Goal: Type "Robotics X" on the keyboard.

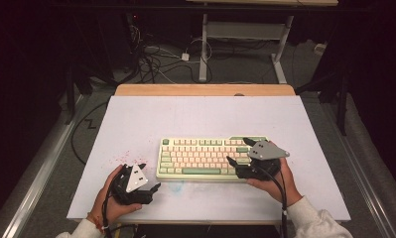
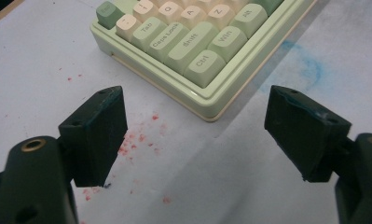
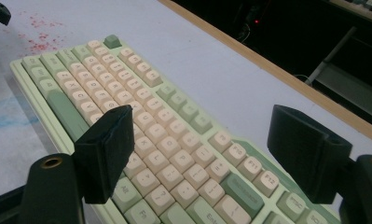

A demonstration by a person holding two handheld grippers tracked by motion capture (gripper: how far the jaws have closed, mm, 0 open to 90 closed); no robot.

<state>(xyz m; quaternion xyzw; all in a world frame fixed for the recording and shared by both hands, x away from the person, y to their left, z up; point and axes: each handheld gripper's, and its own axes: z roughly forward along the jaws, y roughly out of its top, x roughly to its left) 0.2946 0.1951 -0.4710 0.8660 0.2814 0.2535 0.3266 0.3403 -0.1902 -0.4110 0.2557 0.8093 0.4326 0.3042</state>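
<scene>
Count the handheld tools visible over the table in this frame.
2. The left tool sits at the table's near-left, jaws open, just off the keyboard's left end. The right tool hovers over the keyboard's right end, jaws open with nothing between them.

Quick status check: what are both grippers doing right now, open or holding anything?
Left gripper: open, nothing between its jaws, near the keyboard corner.
Right gripper: open, holding nothing, over the keyboard's right end.

Pale-green keyboard [image 1: 205, 158] flat on white table [image 1: 136, 119]
</scene>
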